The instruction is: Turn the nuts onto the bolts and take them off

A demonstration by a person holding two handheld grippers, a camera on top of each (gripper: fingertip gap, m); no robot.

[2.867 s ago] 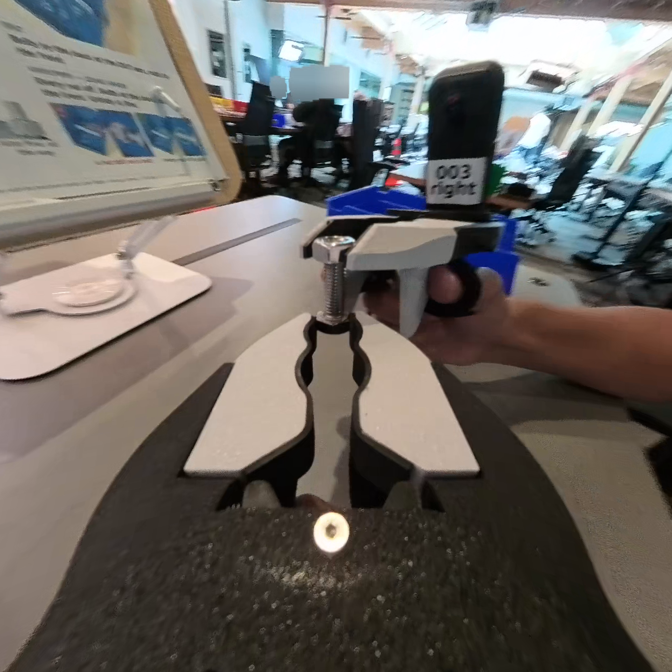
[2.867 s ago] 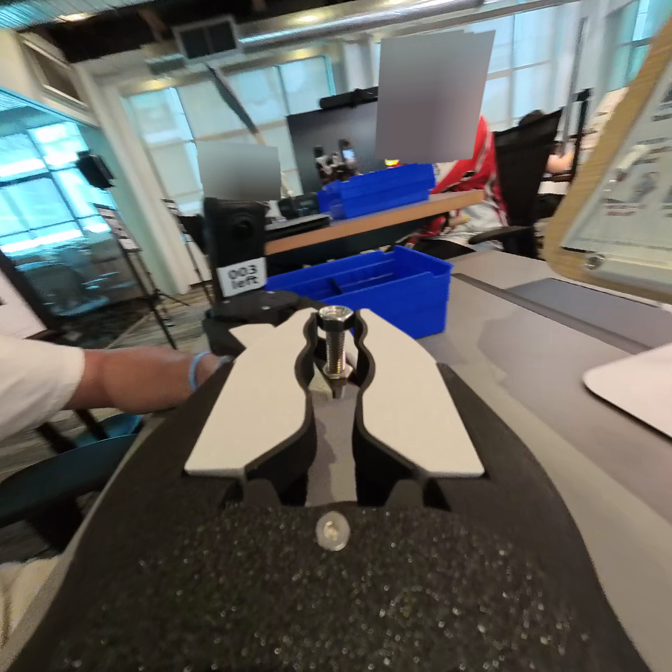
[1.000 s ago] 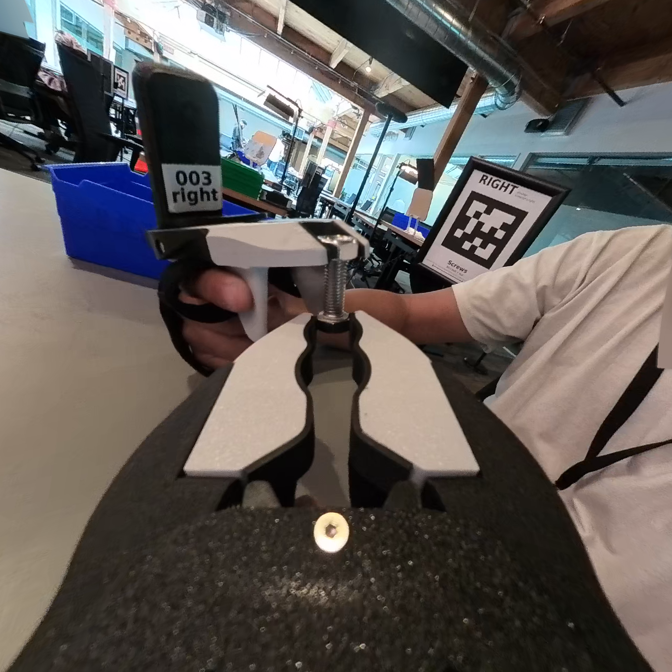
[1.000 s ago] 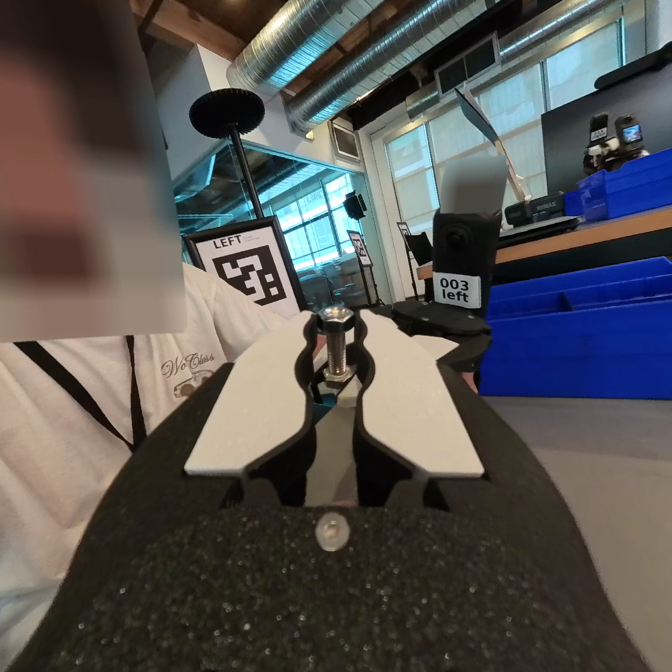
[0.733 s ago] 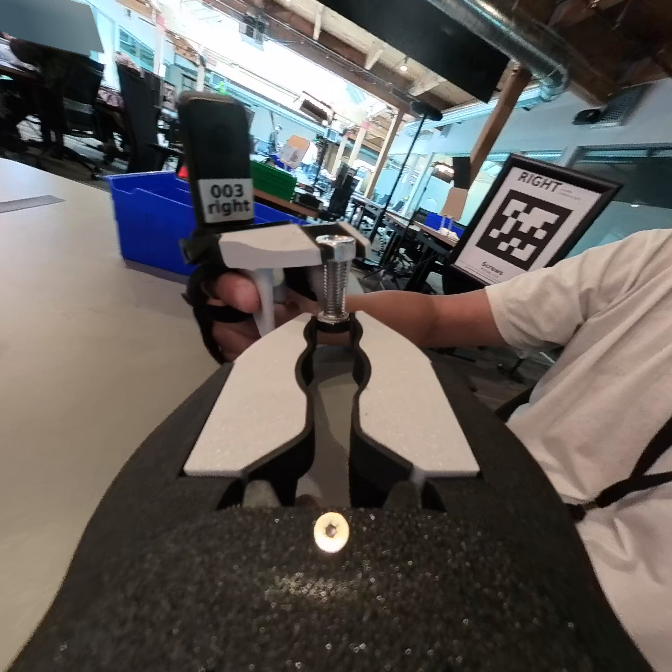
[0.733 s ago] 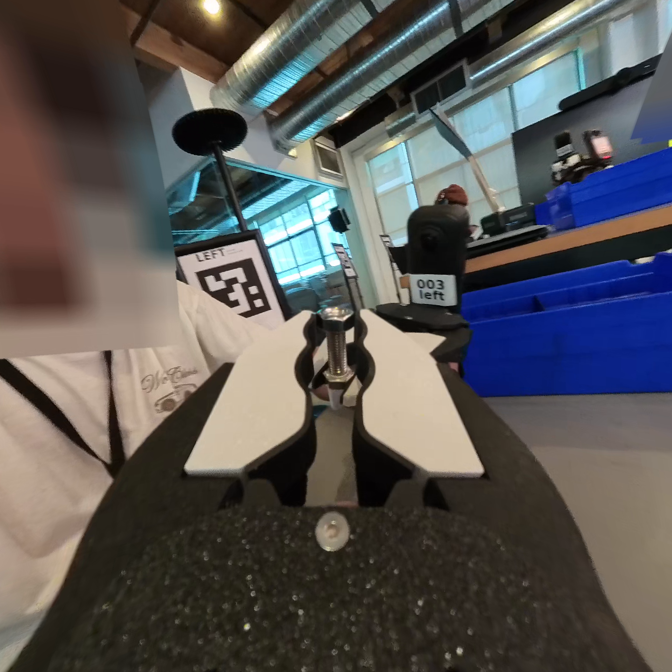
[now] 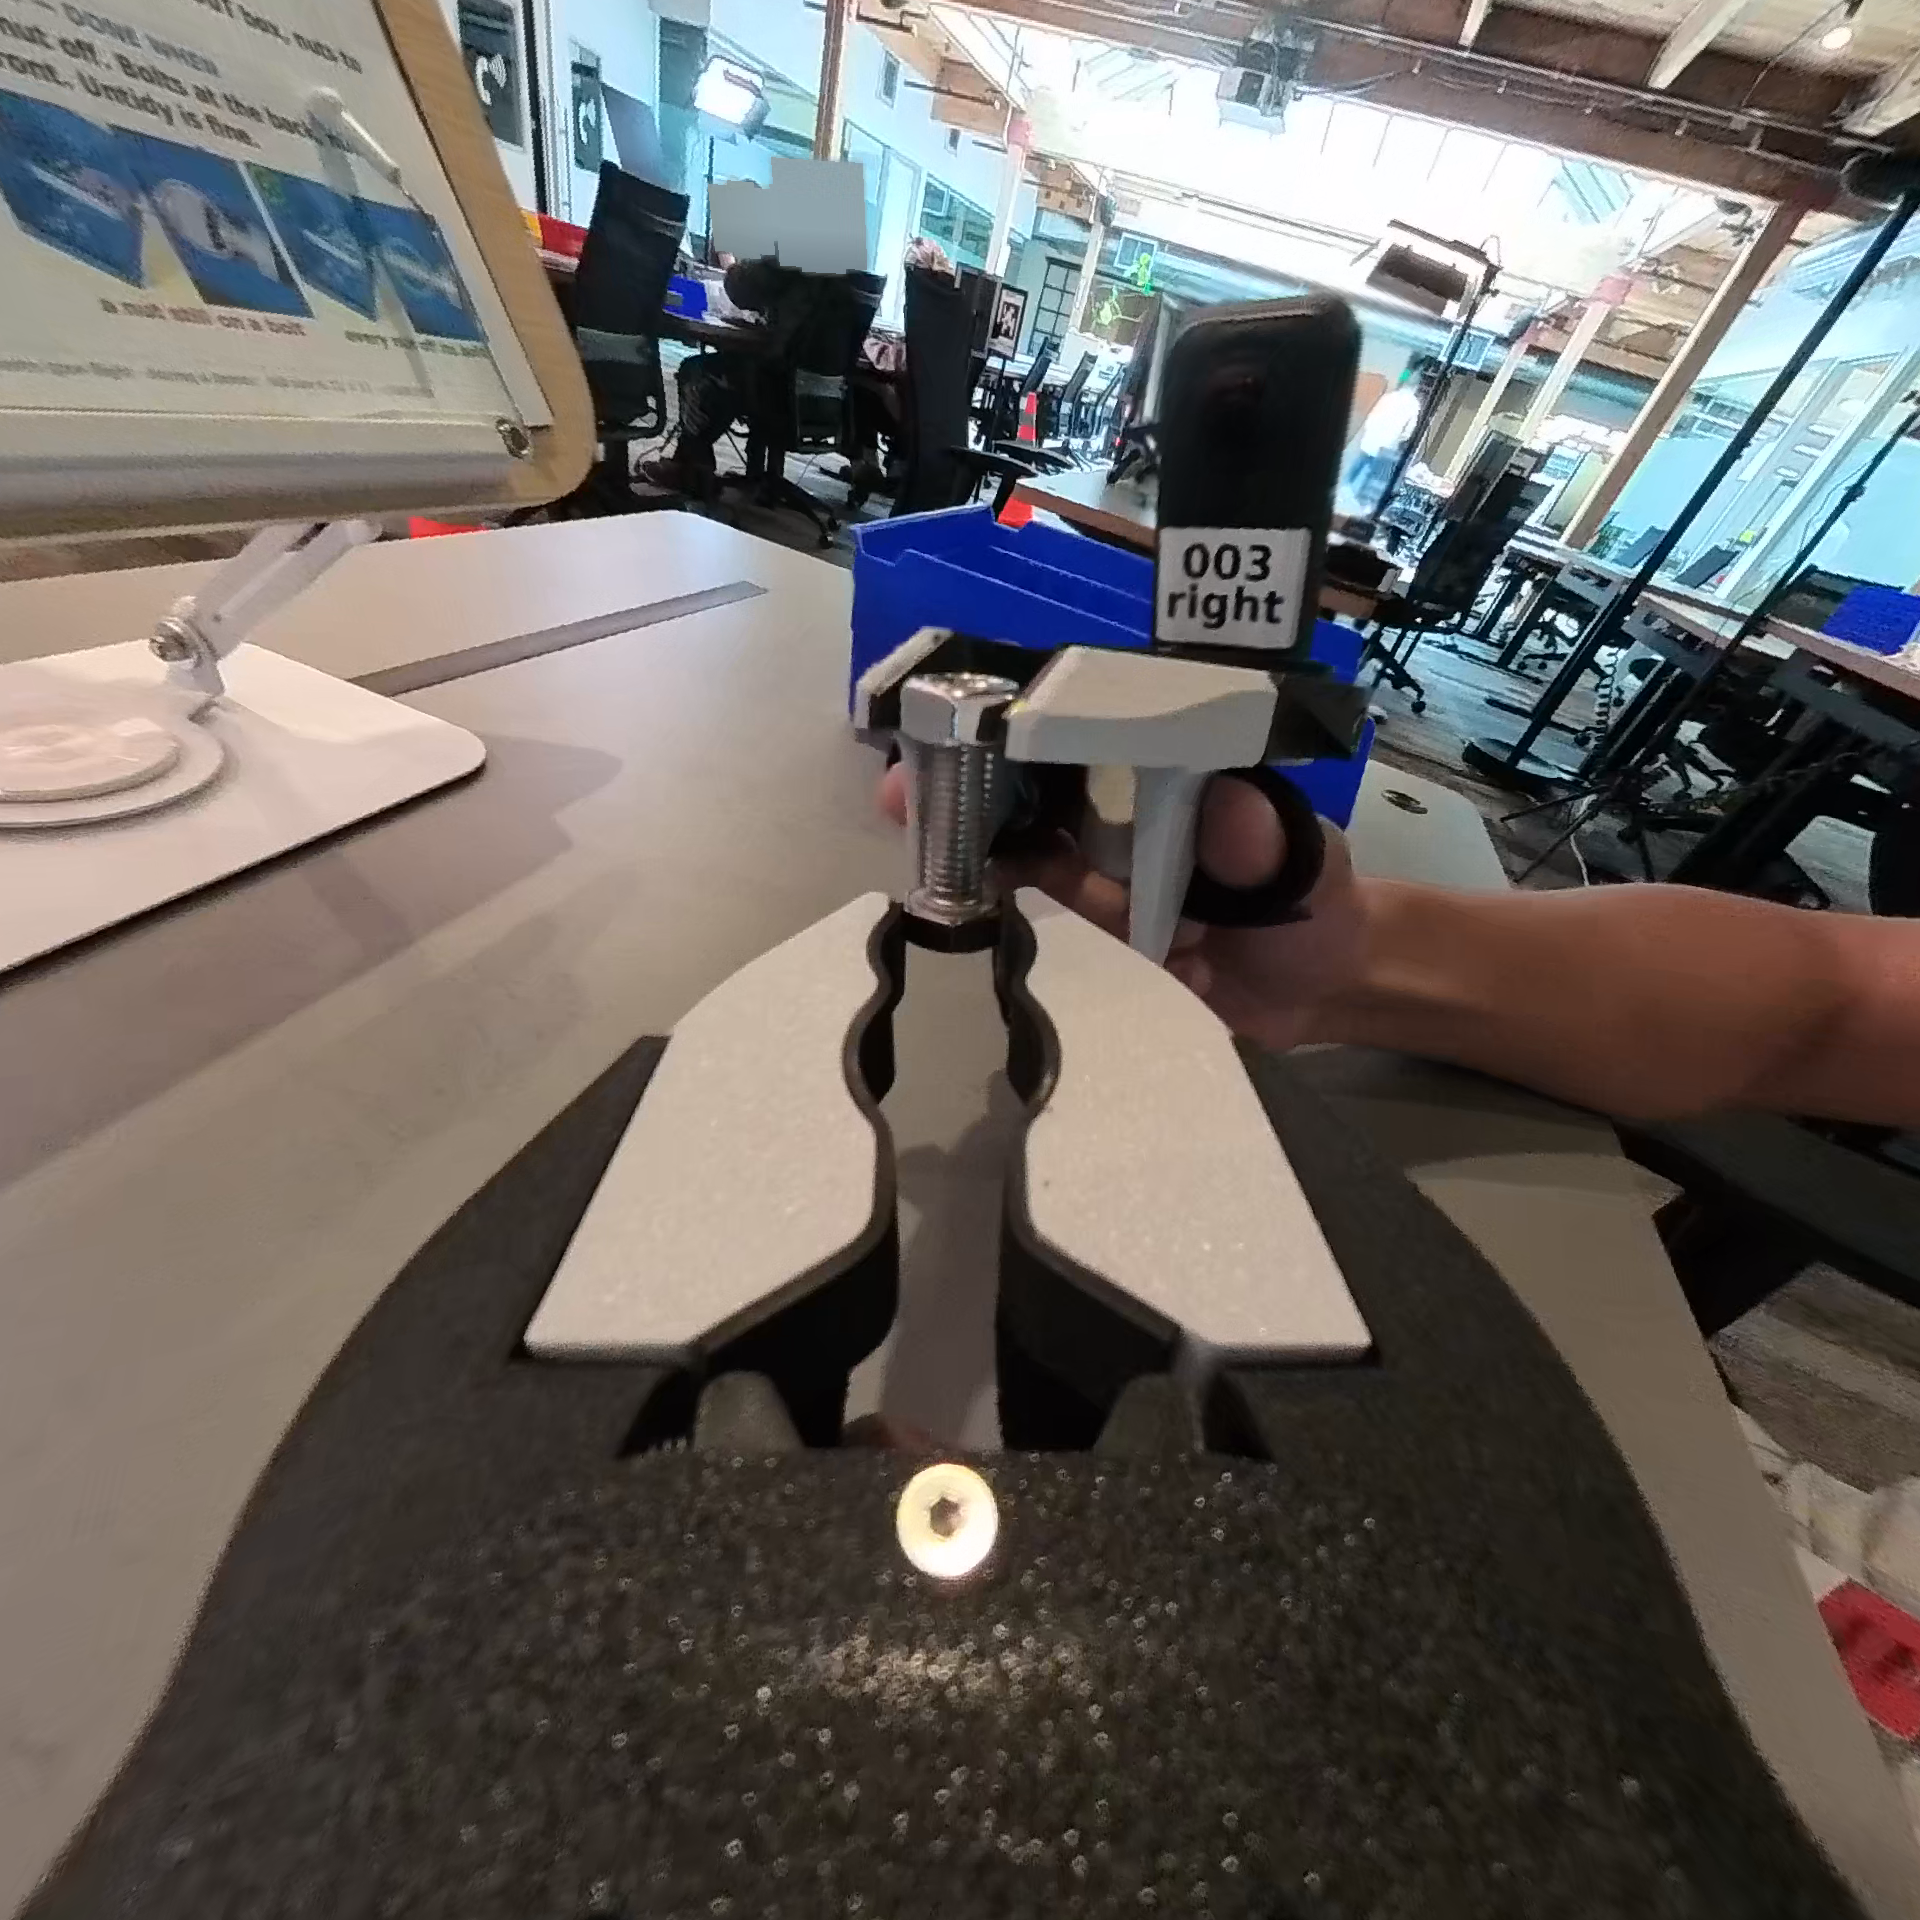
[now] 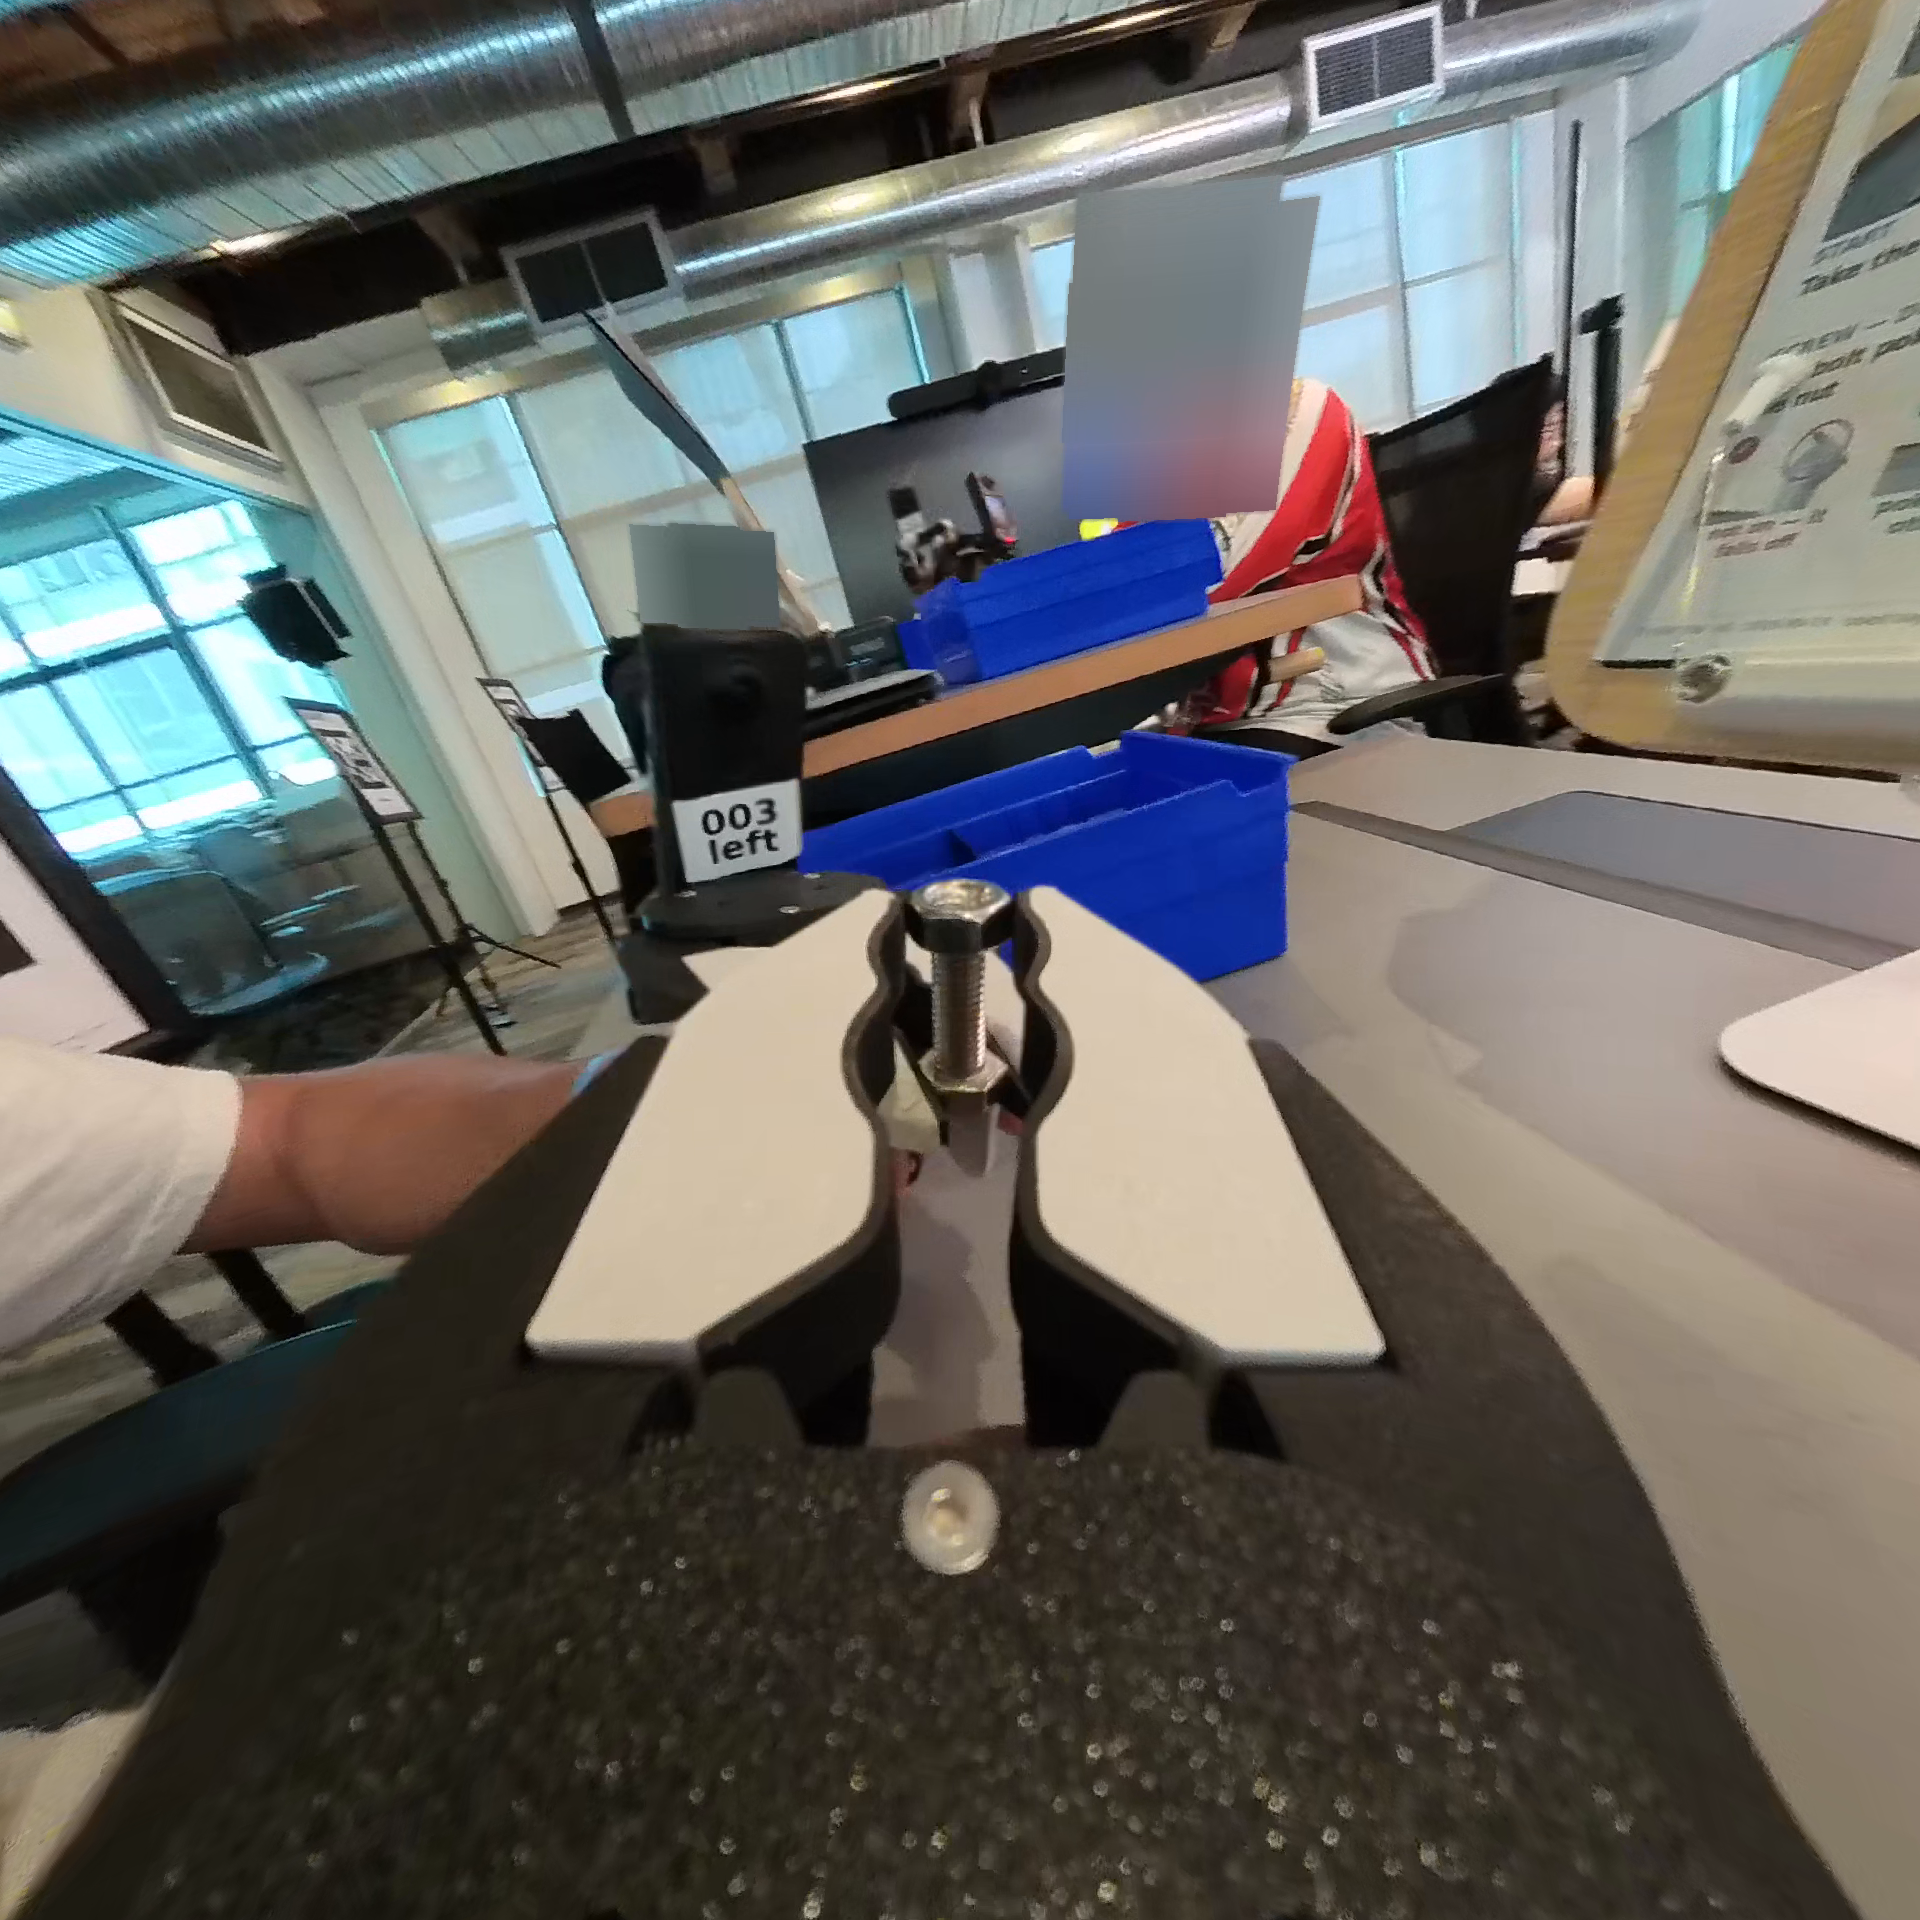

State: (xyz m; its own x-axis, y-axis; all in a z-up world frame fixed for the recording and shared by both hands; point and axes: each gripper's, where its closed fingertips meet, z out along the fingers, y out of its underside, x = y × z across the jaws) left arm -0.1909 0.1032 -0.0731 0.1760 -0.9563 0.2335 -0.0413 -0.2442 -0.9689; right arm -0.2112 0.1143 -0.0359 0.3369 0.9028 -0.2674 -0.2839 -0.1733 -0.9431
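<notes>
The right gripper (image 8: 956, 920) is closed on the hex head of the bolt (image 8: 958, 997), holding it upright above the grey table (image 7: 540, 935). The left gripper (image 7: 948, 925) is closed on the nut (image 8: 961, 1086), which sits on the lower threads, well below the head. A blue bin (image 8: 1143, 862) stands on the table behind both grippers.

Left gripper (image 7: 951, 920), right gripper (image 8: 956, 914) clamped.

White-fingered black tool (image 7: 948, 935), silver screw (image 7: 947, 1525), white sleeve (image 8: 94, 1184)
</notes>
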